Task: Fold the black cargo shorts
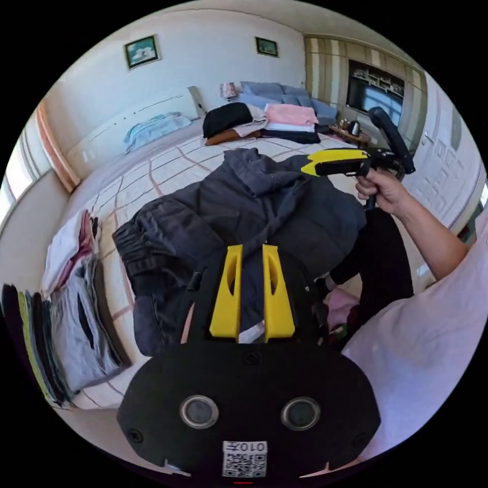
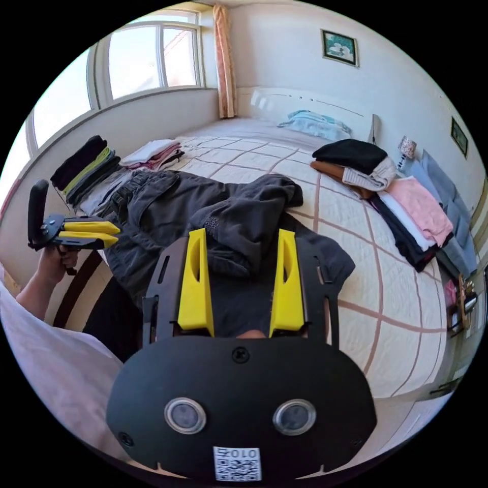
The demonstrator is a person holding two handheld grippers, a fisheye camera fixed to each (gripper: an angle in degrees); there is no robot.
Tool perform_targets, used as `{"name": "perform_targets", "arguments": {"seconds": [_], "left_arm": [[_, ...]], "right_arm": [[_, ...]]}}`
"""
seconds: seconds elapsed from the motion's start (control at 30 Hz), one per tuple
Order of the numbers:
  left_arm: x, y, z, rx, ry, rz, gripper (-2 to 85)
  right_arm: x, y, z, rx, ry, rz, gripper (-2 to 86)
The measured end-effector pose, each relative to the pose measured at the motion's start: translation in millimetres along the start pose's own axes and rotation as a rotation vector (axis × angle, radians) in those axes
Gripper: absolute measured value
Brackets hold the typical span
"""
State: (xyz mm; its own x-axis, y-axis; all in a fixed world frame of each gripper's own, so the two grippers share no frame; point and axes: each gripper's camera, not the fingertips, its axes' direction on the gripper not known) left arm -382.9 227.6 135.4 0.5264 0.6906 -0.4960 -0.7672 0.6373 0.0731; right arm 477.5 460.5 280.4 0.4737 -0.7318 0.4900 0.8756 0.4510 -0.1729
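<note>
The black cargo shorts (image 2: 203,213) lie crumpled on the checked bed (image 2: 386,284), near its edge. The left gripper (image 1: 251,251) hovers over them, jaws a little apart, holding nothing; the right gripper (image 2: 241,239) has jaws wide, empty. Folded clothes (image 2: 386,198) are stacked right, more by the window (image 2: 147,56). Labels unreadable.

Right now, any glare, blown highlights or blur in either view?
Left gripper view: even daylight, shorts sharp, fisheye bends the room's edges. Right gripper view: window blown out white, shorts still readable, no motion blur.
</note>
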Motion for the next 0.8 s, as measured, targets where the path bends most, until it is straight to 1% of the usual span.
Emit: {"name": "perform_targets", "arguments": {"seconds": [0.03, 0.07, 0.13, 0.17, 0.23, 0.3, 0.4, 0.47, 0.5, 0.57, 0.6, 0.67, 0.7, 0.73, 0.77, 0.8], "left_arm": [[-28.8, 26.7, -5.1, 0.017, 0.044, -0.139, 9.0], [-42.3, 39.7, -6.4, 0.025, 0.059, -0.200, 9.3], [-90.0, 84.9, -7.8, 0.061, 0.089, -0.395, 10.5], [-99.6, 92.9, -7.6, 0.072, 0.101, -0.422, 10.9], [-130.5, 113.7, 0.4, 0.088, 0.098, -0.494, 12.1], [-150.0, 122.2, 13.8, 0.082, 0.129, -0.528, 12.9], [-174.8, 133.8, 39.1, 0.118, 0.301, -0.602, 14.2], [-177.4, 138.6, 45.6, 0.118, 0.289, -0.622, 14.8], [-179.0, 144.2, 49.6, 0.118, 0.279, -0.640, 15.1], [-183.6, 156.0, 52.8, 0.139, 0.314, -0.680, 15.4], [-184.8, 164.1, 52.1, 0.157, 0.303, -0.692, 15.3], [-188.2, 176.4, 58.3, 0.167, 0.299, -0.704, 15.0], [-193.4, 184.8, 70.2, 0.154, 0.343, -0.723, 14.8], [-198.2, 193.4, 83.1, 0.160, 0.414, -0.744, 14.5], [-199.4, 197.3, 88.7, 0.167, 0.442, -0.752, 14.2], [-199.9, 203.5, 98.2, 0.172, 0.462, -0.768, 13.8]], "right_arm": [[-12.6, -12.9, 6.9, -0.018, 0.023, -0.082, 18.3], [-25.2, -23.8, 16.8, -0.047, 0.039, -0.170, 18.2], [-39.6, -34.3, 37.5, -0.106, 0.070, -0.275, 18.1], [-45.2, -37.5, 52.7, -0.155, 0.100, -0.324, 17.9], [-46.3, -39.4, 70.0, -0.204, 0.117, -0.356, 17.4], [-40.2, -40.4, 76.1, -0.199, 0.114, -0.346, 16.2], [-15.8, -44.4, 74.7, -0.208, 0.023, -0.299, 11.9], [16.2, -44.5, 59.2, -0.162, -0.039, -0.204, 7.1], [25.8, -43.7, 52.8, -0.139, -0.061, -0.175, 6.6], [70.7, -36.9, 24.1, -0.041, -0.199, -0.024, 5.4], [84.1, -33.4, 16.8, -0.012, -0.239, 0.032, 5.2], [144.0, -5.0, -4.5, 0.106, -0.442, 0.330, 4.7], [157.8, 5.7, -6.0, 0.128, -0.502, 0.406, 4.6], [178.5, 28.0, -5.0, 0.167, -0.603, 0.516, 4.4], [190.3, 48.9, 0.1, 0.182, -0.648, 0.576, 4.3], [194.1, 58.5, 4.3, 0.179, -0.651, 0.598, 4.3]]}}
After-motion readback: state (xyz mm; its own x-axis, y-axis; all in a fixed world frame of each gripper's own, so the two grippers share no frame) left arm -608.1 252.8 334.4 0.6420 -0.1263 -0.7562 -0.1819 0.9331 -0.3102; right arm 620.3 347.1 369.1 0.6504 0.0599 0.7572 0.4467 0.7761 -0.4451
